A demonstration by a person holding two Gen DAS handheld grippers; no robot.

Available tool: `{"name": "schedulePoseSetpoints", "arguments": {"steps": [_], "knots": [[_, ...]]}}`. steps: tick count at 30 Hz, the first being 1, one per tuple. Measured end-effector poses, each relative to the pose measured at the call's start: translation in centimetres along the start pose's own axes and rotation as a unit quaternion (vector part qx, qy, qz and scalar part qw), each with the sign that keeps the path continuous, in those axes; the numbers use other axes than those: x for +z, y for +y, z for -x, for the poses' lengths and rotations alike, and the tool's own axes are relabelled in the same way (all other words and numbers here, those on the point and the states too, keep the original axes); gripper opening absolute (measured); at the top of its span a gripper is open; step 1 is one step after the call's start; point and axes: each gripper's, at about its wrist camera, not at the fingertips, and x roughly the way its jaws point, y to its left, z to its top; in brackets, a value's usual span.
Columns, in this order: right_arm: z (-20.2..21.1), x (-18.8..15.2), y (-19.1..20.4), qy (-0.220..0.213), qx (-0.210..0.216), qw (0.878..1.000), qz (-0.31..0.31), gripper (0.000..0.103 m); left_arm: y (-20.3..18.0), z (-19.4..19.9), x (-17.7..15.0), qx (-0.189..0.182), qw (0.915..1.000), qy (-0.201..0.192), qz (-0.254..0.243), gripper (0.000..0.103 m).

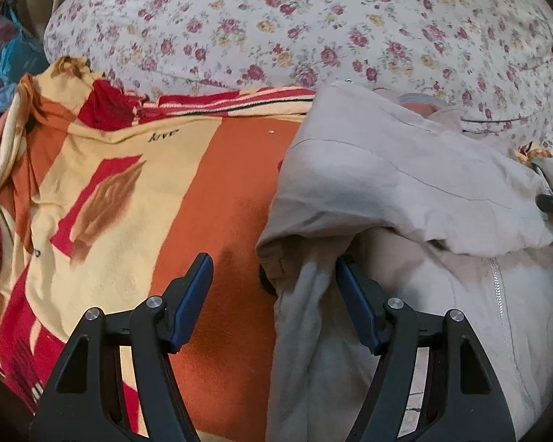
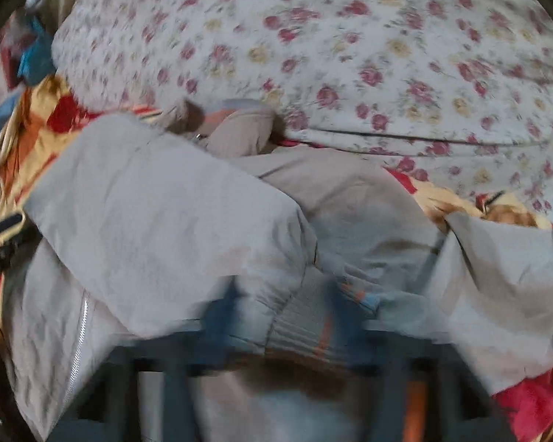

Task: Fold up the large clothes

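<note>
Bedding under us comes to two pieces, one orange, red and cream blanket point(image 1: 136, 199) and one floral quilt point(image 1: 276, 25) behind it, and on the blanket lies one grey zip-up jacket point(image 1: 405, 184). Our left gripper point(image 1: 274, 276) stands open with its right finger against a jacket fold. Our right gripper point(image 2: 282, 305) is too blurred to tell, jacket's ribbed cuff point(image 2: 298, 328) between its fingers.

A floral quilt point(image 1: 313, 25) lies behind an orange, cream and red blanket point(image 1: 188, 184) — teal cloth point(image 1: 18, 55) bunched far left.
</note>
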Motion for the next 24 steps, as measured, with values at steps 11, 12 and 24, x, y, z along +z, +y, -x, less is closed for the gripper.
{"name": "schedulePoseSetpoints", "arguments": {"steps": [11,12,24], "knots": [[10.5,3.0,-3.0,-0.161,-0.021,0.985,-0.051,0.002,-1.7,-1.0,1.6,-0.001,1.0000,-0.001,0.005,0.069],[11.2,3.1,-2.9,-0.170,-0.029,0.984,-0.052,0.000,-1.9,-1.0,1.8,0.011,0.9999,-0.005,0.004,0.069],[6.0,1.7,-1.4,-0.090,-0.007,0.996,-0.021,0.008,4.6,-1.0,-0.5,0.049,0.9952,0.009,0.084,0.069]]}}
